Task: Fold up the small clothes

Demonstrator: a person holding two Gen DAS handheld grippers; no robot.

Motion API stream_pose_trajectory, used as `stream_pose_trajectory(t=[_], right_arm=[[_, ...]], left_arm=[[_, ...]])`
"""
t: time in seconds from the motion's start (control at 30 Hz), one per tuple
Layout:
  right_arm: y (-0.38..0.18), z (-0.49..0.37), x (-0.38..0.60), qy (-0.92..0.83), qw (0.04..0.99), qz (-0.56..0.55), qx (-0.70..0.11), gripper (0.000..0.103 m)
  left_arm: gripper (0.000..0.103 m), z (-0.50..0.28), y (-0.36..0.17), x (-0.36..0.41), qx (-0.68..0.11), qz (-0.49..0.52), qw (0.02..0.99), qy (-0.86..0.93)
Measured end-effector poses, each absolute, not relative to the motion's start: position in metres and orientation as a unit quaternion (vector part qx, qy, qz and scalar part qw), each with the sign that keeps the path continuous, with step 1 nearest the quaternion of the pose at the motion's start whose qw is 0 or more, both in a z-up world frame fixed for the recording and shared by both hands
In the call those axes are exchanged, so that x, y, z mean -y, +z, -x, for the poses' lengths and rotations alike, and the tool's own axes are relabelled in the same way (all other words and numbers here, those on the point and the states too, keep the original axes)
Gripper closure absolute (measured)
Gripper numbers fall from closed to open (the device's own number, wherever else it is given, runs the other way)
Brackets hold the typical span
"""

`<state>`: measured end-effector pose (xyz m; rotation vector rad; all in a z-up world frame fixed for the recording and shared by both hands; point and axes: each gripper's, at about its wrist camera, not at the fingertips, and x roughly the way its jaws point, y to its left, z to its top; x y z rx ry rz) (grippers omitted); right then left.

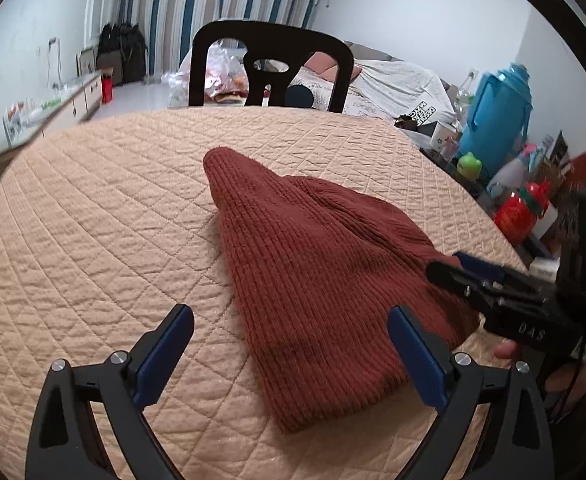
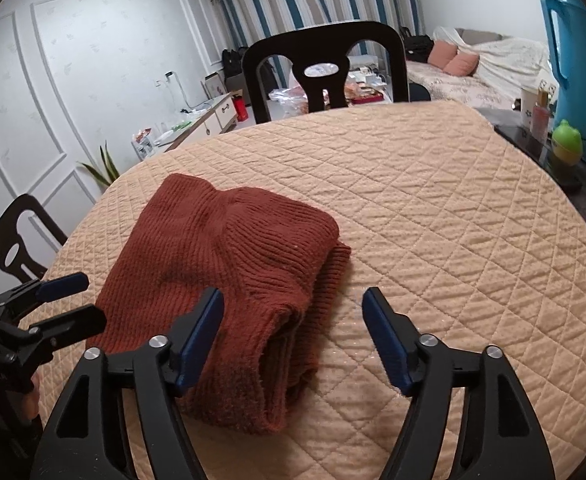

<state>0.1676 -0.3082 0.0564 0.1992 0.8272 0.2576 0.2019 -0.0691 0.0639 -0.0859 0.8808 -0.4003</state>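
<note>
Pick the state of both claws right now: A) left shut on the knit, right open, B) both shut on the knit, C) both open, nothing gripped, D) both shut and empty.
C: the left claw and right claw both stand wide open, and the folded knit lies free on the quilt.

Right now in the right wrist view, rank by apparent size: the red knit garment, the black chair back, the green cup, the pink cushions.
1. red knit garment, largest, though nearest the camera
2. black chair back
3. pink cushions and green cup: look alike in size; distances differ, so unranked
</note>
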Motion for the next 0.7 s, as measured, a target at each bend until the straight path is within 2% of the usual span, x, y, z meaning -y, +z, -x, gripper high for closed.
stream_pose_trajectory(t=[0.3,0.7], right_arm=[[0.039,-0.190,0.323,0.156,0.862,-0.179,-0.447,0.028],[0.033,-0.207,0.318,0.187,0.845,-0.202,-0.458,0.028]], left_arm=[[0.004,-0.228,0.058,0.067,-0.443,0.078,0.872,-0.194],[0.004,-0.245,0.042,0.070,-0.469,0.095,0.857,-0.193]])
